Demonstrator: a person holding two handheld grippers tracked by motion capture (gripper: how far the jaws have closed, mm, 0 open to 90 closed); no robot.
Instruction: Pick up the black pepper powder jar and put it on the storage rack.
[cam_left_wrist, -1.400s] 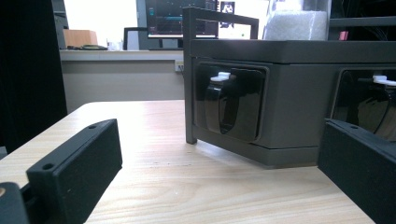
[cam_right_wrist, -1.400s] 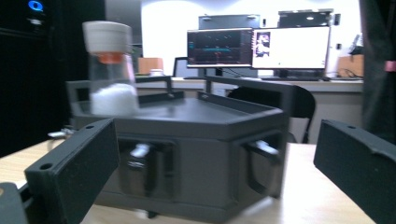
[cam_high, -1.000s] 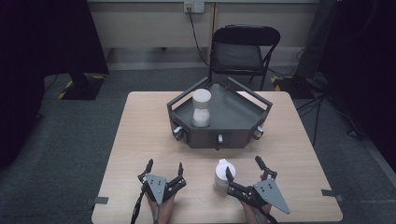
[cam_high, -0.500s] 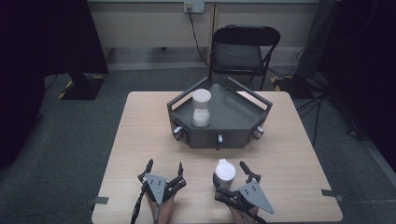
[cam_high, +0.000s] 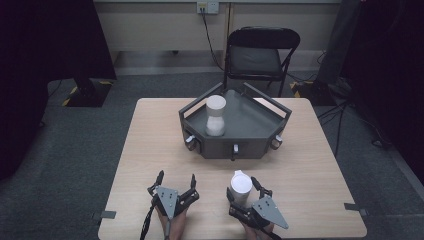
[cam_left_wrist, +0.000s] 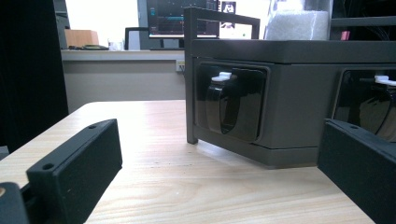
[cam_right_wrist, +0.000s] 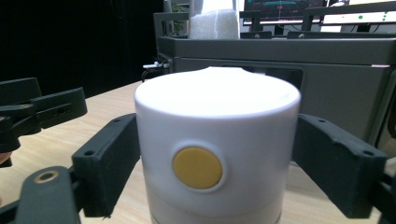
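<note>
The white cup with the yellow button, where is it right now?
The white cup stands on the table's near edge between the right gripper's jaws, just in front of the grey tray.

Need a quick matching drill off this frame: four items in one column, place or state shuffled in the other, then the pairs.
Items
1. white cylinder with yellow button
2. white container
3. left gripper
4. folding chair

Places/states
A. behind the table's far edge
B. jaws apart, nothing between them
C. inside the grey tray
D. between the right gripper jaws, on the table

Pairs: 1-D, 2-C, 3-B, 4-A
</note>
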